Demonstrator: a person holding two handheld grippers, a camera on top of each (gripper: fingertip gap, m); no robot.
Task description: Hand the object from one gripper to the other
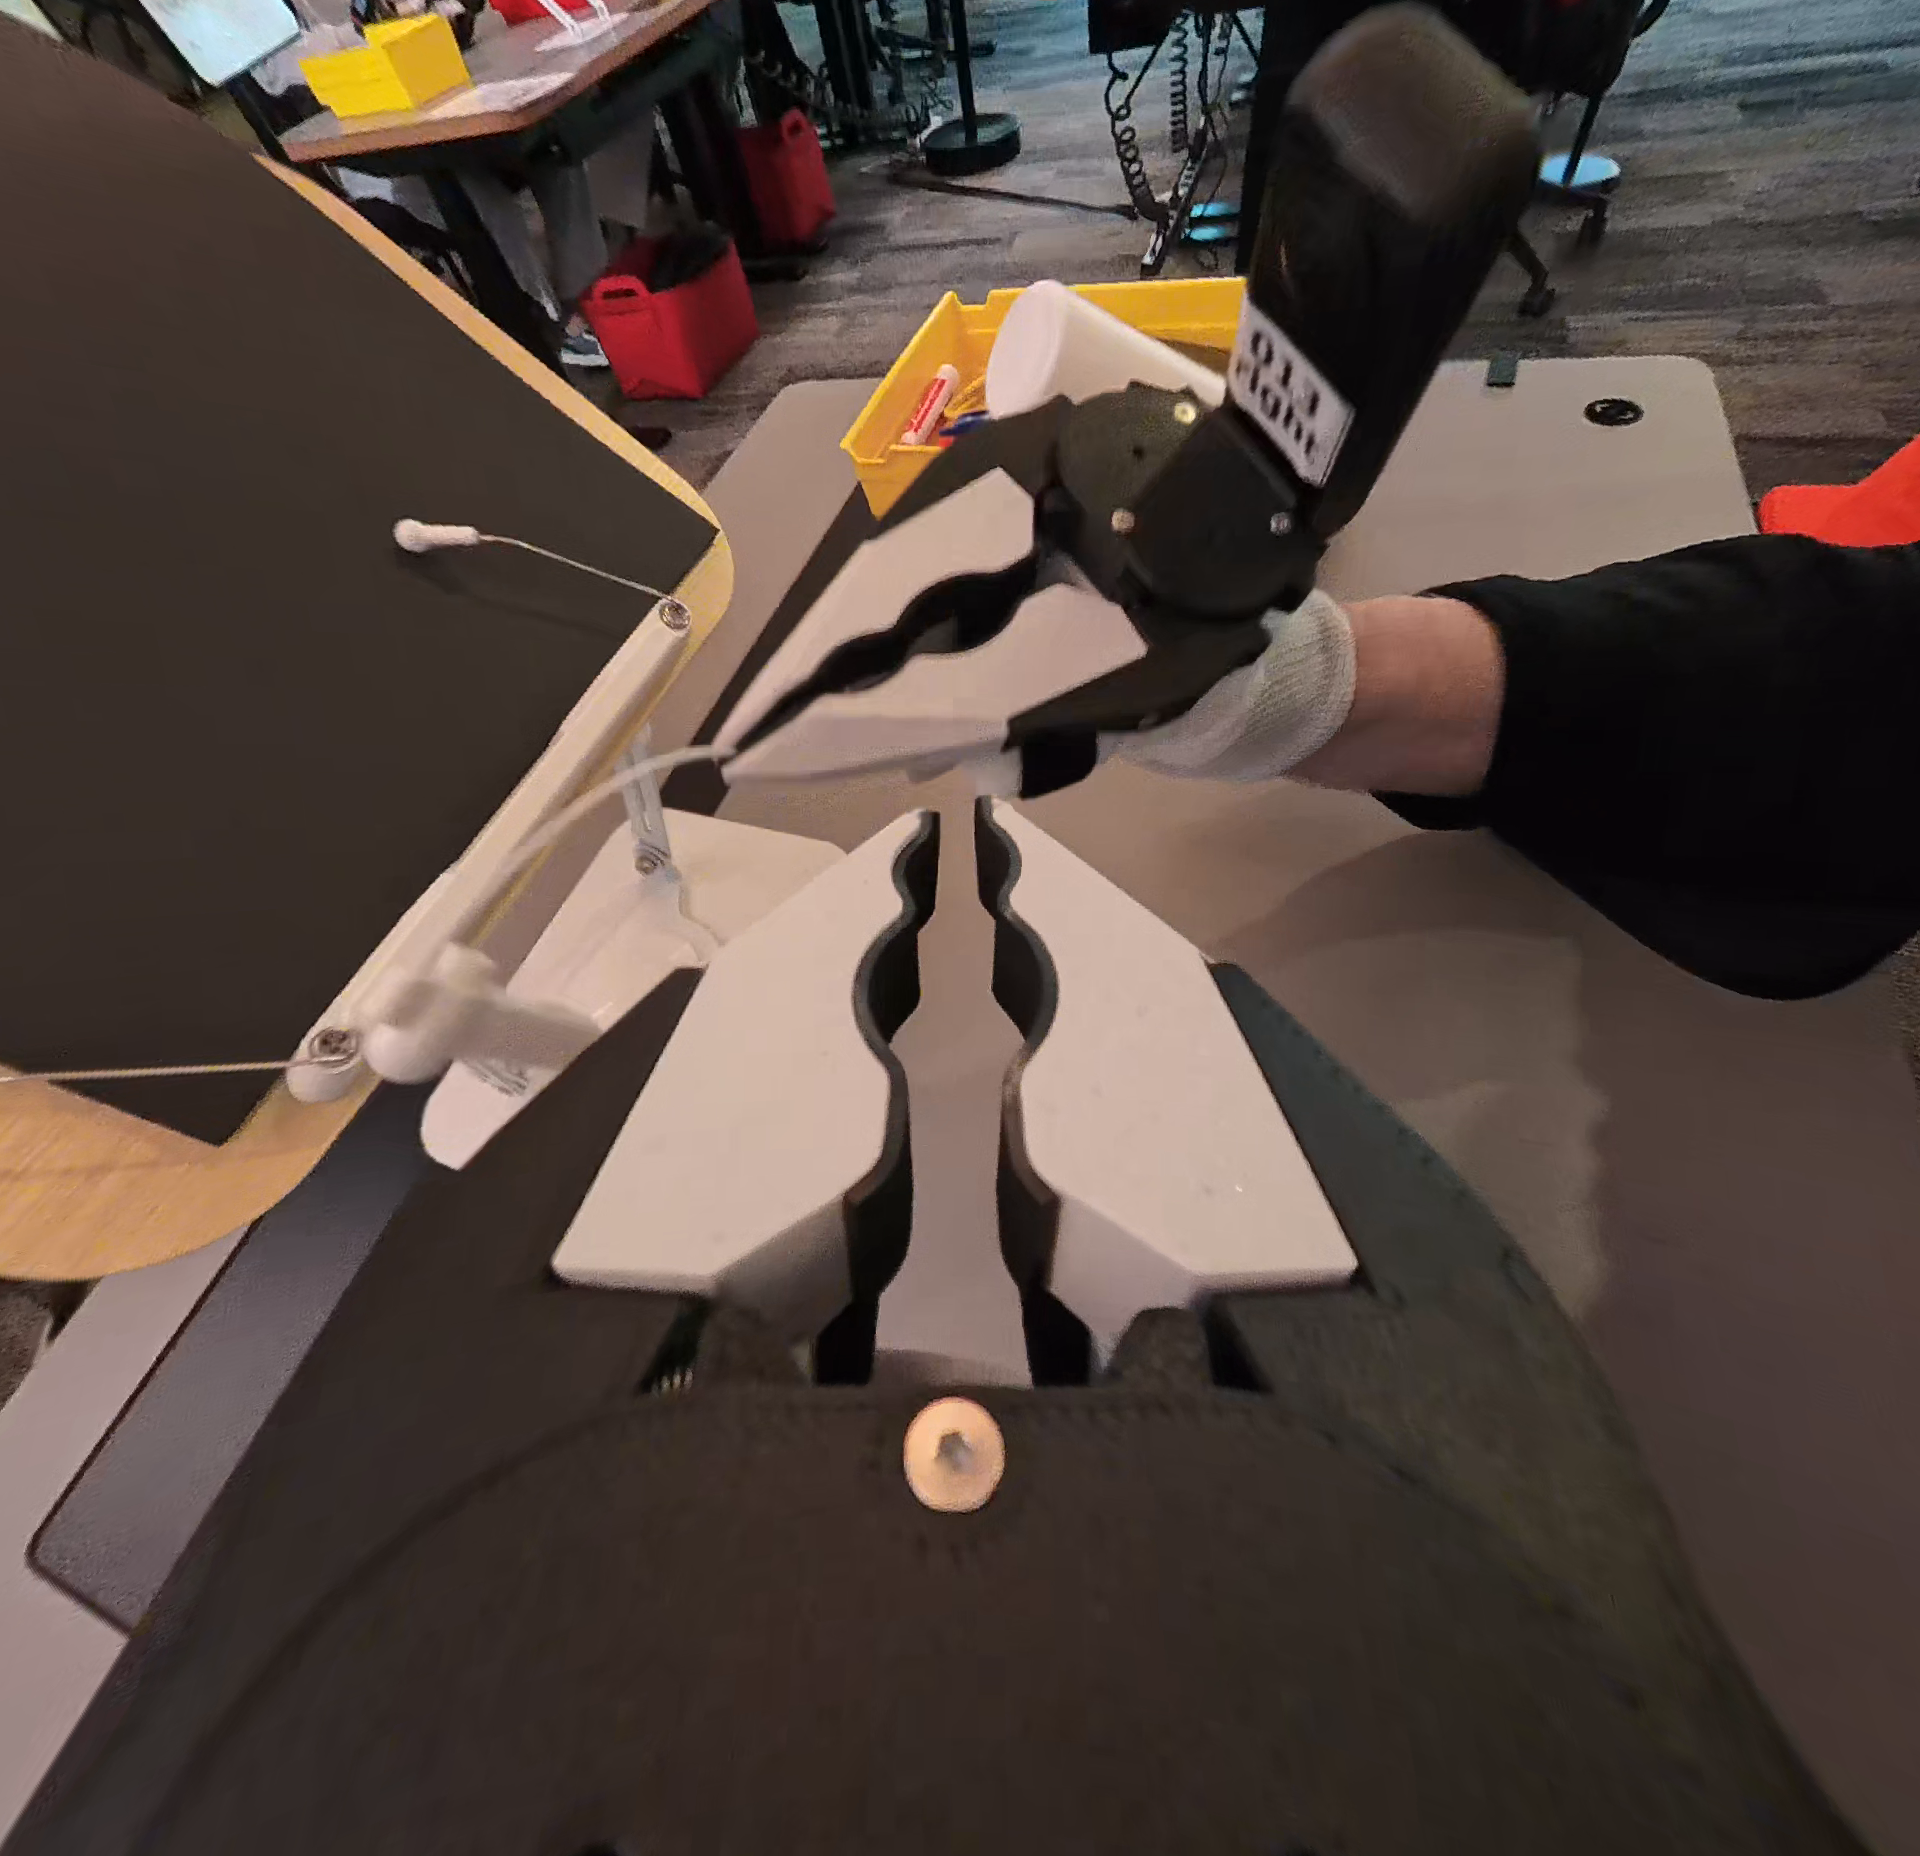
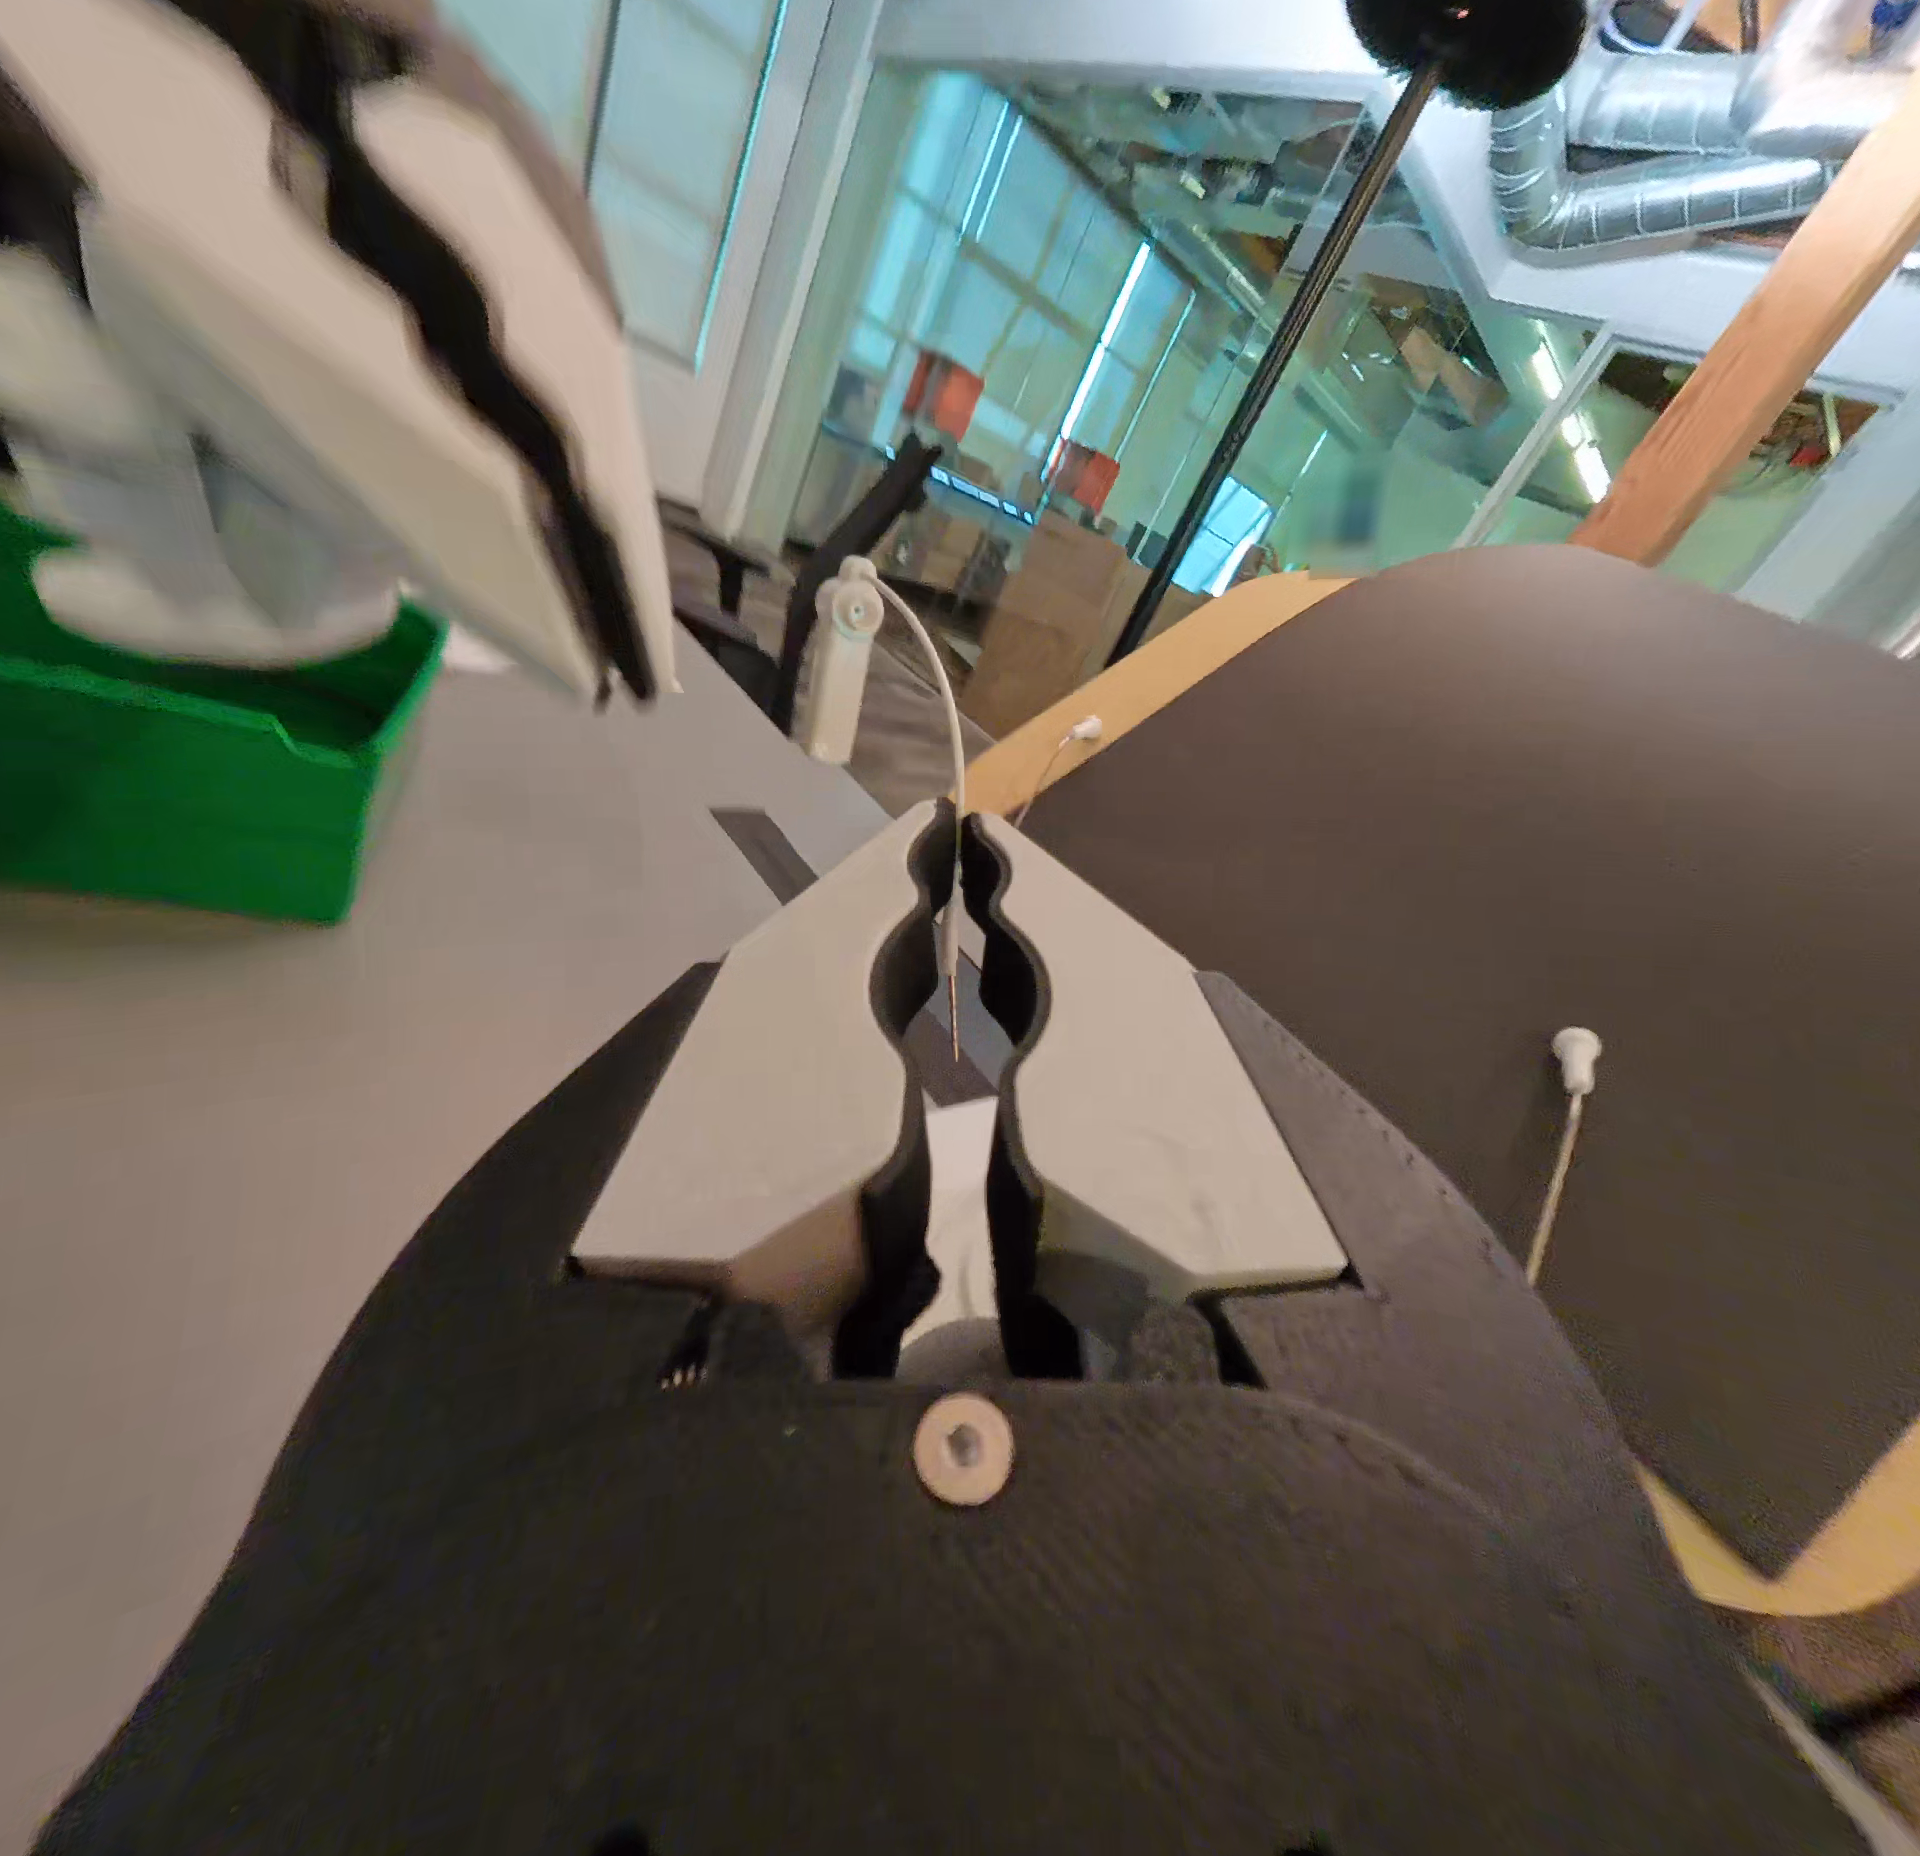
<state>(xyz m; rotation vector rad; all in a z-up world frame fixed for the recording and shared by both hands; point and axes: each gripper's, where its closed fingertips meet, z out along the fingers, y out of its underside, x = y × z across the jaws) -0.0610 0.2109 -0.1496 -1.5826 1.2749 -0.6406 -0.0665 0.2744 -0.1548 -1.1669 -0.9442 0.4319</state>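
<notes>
The object is a white tag [image 1: 468,1032] on a thin white cord [image 1: 582,819] that ends in a metal pin [image 2: 953,1006]. My right gripper [image 2: 954,819] is shut on the cord near the pin. The cord curves up to the tag [image 2: 844,663], which hangs free. In the left wrist view the right gripper [image 1: 727,757] is held by a gloved hand above and beyond my left gripper [image 1: 956,819]. The left gripper's jaws stand a narrow gap apart and hold nothing. It shows blurred at the upper left of the right wrist view [image 2: 620,689], apart from the tag.
A dark curved board with a wooden edge [image 1: 260,559] stands at the left, close to the tag, and fills the right of the right wrist view [image 2: 1455,871]. A yellow bin [image 1: 935,372] and a green bin [image 2: 208,767] sit on the grey table [image 1: 1558,1079]. Across from one pair of fingers to the other is roughly 6 cm.
</notes>
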